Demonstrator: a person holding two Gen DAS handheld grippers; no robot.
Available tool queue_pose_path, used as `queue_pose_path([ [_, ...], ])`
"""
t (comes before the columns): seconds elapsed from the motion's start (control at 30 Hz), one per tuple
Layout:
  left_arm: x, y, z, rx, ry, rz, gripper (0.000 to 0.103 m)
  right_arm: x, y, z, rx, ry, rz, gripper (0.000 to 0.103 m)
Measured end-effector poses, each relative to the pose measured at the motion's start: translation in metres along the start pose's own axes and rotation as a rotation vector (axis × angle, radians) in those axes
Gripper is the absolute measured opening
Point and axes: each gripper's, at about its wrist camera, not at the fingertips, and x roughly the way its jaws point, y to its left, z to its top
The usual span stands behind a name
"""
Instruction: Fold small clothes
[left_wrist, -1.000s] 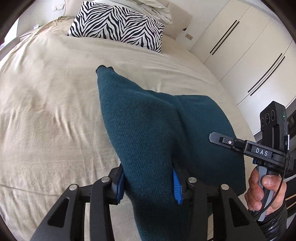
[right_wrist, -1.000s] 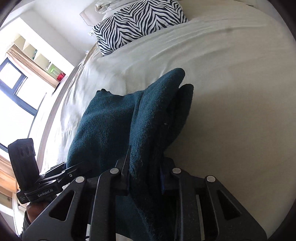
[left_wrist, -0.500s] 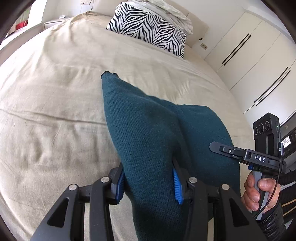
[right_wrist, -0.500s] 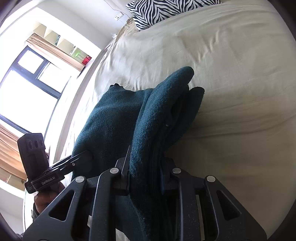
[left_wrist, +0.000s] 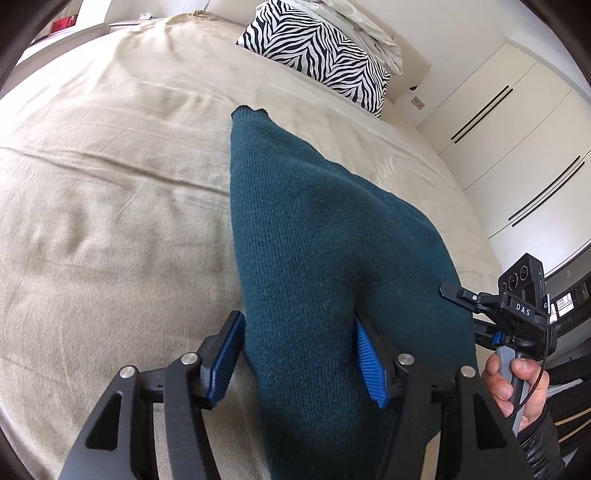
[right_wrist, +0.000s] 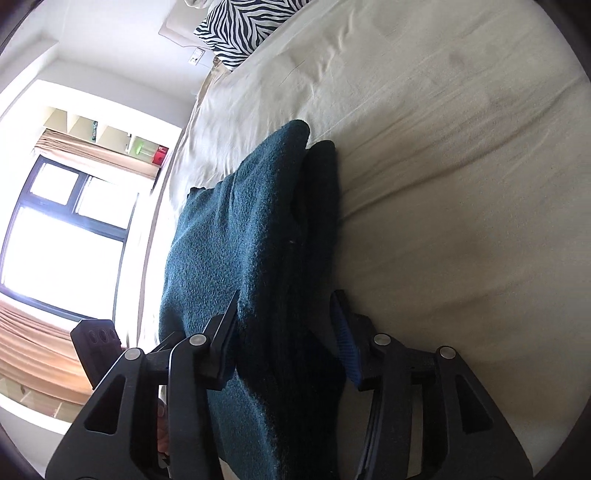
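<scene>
Right wrist: sweater (right_wrist: 236, 236) near edge cropped

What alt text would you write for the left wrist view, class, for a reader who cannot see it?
A dark teal knitted garment lies folded on a beige bed sheet, its near end between the opening jaws of the left gripper. At the right edge a hand holds the right gripper; a zebra-striped pillow lies at the bed's far end.

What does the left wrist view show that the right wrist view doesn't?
Left only: white wardrobe doors, and a hand gripping the right tool's handle. Right only: a bright window with a shelf above. Both: the teal sweater on the beige bed, the zebra pillow, and tool jaws opening around the knit.
</scene>
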Motion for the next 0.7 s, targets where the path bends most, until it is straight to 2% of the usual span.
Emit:
queue_pose_path([
  [0.1, -0.023, -0.012, -0.005, 0.062, -0.067, 0.051, 0.07, -0.029, -0.002, -0.001, -0.031, -0.072, -0.069, 0.053],
  [0.17, -0.042, -0.026, -0.009, 0.121, -0.146, 0.119, 0.089, -0.055, 0.008, -0.011, -0.09, -0.151, -0.164, 0.053],
  [0.27, -0.073, -0.051, -0.015, 0.222, -0.295, 0.237, 0.103, -0.085, 0.038, -0.024, -0.216, -0.266, -0.303, 0.053],
  [0.3, -0.082, -0.061, -0.017, 0.256, -0.346, 0.276, 0.103, -0.096, 0.048, -0.029, -0.254, -0.307, -0.333, 0.055],
  [0.37, -0.098, -0.079, -0.021, 0.32, -0.424, 0.325, 0.103, -0.114, 0.068, -0.041, -0.325, -0.406, -0.408, 0.072],
  [0.4, -0.106, -0.087, -0.024, 0.349, -0.46, 0.338, 0.103, -0.126, 0.078, -0.05, -0.361, -0.466, -0.44, 0.077],
  [0.47, -0.119, -0.102, -0.026, 0.379, -0.517, 0.375, 0.103, -0.143, 0.098, -0.068, -0.429, -0.586, -0.469, 0.095],
  [0.5, -0.129, -0.109, -0.03, 0.388, -0.543, 0.385, 0.103, -0.154, 0.106, -0.076, -0.46, -0.639, -0.469, 0.1],
  [0.57, -0.145, -0.118, -0.034, 0.391, -0.605, 0.401, 0.103, -0.172, 0.124, -0.091, -0.507, -0.728, -0.465, 0.103],
  [0.63, -0.158, -0.123, -0.037, 0.357, -0.64, 0.454, 0.103, -0.187, 0.141, -0.101, -0.521, -0.77, -0.468, 0.103],
  [0.7, -0.165, -0.123, -0.035, 0.314, -0.589, 0.484, 0.103, -0.197, 0.153, -0.103, -0.515, -0.745, -0.446, 0.103],
])
